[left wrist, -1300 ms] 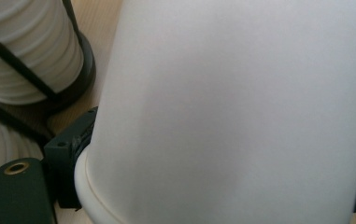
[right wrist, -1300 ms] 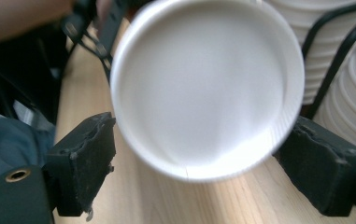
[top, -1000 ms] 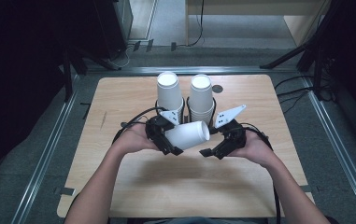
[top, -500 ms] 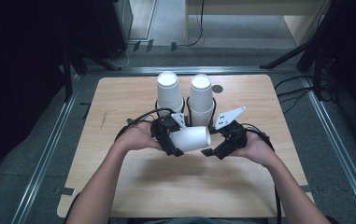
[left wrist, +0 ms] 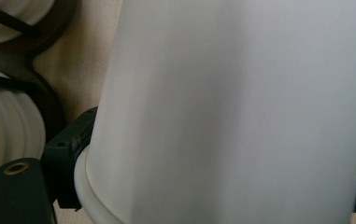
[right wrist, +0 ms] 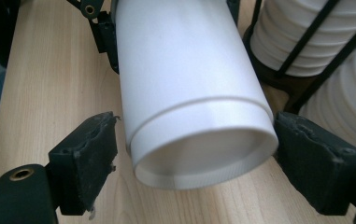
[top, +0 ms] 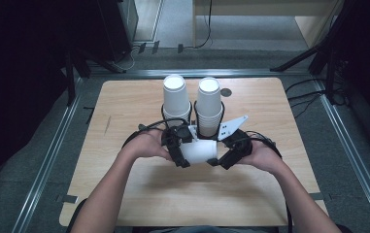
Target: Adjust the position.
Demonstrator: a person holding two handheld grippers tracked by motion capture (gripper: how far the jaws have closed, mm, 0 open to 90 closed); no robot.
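bench (top: pixel 124 194): it holds two cup stacks (top: pixel 175 99) at the back.
cup (top: pixel 199 151): lying sideways, low over the bench, between my claws.
left claw (top: pixel 178 150): I pinch the cup's rim end.
right claw (right wrist: pixel 192 158): spread around the cup's base, one pad not touching.
step: passing the cup over.
next: I must squeeze the right claw first.

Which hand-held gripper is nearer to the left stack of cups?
Left. The left hand-held gripper sits just in front of the left stack of cups; the right hand-held gripper lies beyond the held cup.
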